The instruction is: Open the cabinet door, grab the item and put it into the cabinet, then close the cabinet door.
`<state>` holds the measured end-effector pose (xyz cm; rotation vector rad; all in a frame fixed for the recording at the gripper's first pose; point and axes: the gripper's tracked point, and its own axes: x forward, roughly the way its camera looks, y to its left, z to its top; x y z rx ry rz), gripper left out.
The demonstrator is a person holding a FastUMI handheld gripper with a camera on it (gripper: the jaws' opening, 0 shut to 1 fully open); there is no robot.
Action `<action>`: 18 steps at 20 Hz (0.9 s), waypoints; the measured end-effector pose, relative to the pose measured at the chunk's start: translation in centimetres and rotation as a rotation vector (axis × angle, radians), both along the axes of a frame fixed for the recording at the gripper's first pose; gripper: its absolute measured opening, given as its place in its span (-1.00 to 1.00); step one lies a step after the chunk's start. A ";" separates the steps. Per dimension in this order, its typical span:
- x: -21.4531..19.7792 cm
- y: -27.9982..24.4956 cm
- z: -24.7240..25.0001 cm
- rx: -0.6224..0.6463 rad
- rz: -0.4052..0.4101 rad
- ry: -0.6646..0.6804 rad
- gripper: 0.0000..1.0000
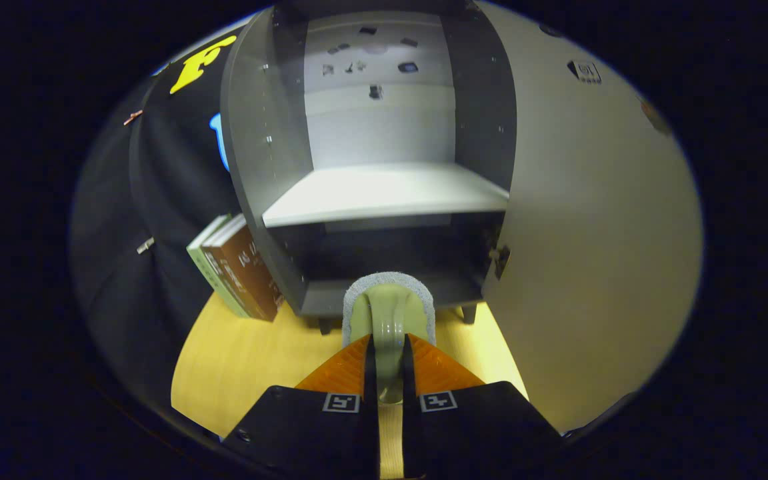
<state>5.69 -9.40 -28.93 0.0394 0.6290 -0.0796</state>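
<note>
My gripper (pixel 389 363) is clamped narrow on the item, a pale green brush-like thing with a grey sponge edge (pixel 389 303), both fingers pressing its handle from either side so that its rounded head sticks out just ahead of them. Right beyond the head stands the cabinet (pixel 271 180), its door (pixel 591 253) swung wide open to my right, with a pale shelf (pixel 384 193) across the middle and a dark lower compartment facing the sponge edge. The cabinet sits on a yellow wooden table (pixel 251 360), and two books (pixel 237 267) lean against the cabinet's left side.
</note>
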 end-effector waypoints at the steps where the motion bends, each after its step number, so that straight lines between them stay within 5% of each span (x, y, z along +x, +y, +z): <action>1: 0.7 0.1 1.5 -0.004 0.000 -0.031 -0.65; 8: 5.9 1.6 10.8 -0.032 0.012 -0.233 -0.65; 18: 13.6 1.7 16.7 -0.095 0.022 -0.385 -0.65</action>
